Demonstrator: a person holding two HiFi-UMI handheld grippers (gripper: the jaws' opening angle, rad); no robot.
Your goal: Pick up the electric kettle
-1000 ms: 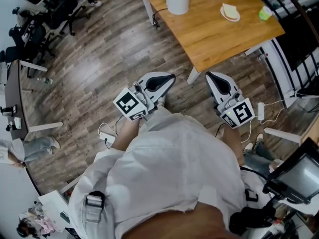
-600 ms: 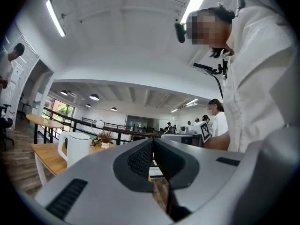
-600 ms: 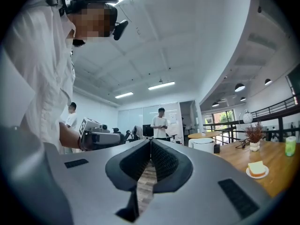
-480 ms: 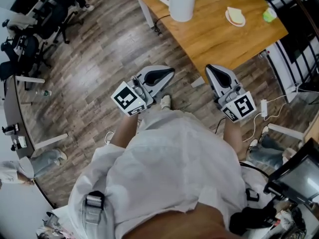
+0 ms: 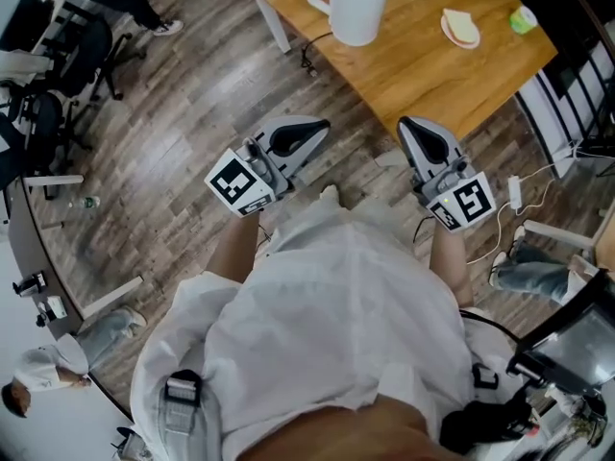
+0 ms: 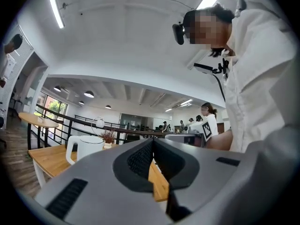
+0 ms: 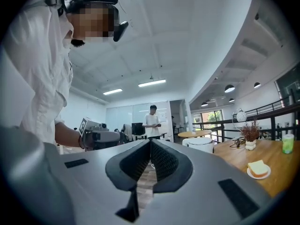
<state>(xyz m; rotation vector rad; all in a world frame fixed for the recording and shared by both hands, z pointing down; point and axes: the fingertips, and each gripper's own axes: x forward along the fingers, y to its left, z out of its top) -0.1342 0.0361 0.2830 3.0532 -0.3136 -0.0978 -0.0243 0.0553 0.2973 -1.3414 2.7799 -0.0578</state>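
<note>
The white electric kettle [image 5: 358,4] stands on the wooden table [image 5: 423,60] at the top of the head view, handle toward the left. It also shows in the left gripper view as the kettle [image 6: 86,148] and in the right gripper view as the kettle [image 7: 202,145]. My left gripper [image 5: 320,127] is shut and empty, held over the floor short of the table. My right gripper [image 5: 406,124] is shut and empty too, close to the table's near edge. Both point toward the table, well apart from the kettle.
On the table lie a small plate with a bread slice [image 5: 459,29] and a green cup [image 5: 524,18]. A railing [image 5: 577,75] runs along the right. Office chairs [image 5: 58,56] stand at the upper left. Cables and a power strip [image 5: 514,192] lie on the floor at right.
The table and kettle have drawn nearer in the head view as I walk toward them. Both grippers advanced with me and stay shut.
</note>
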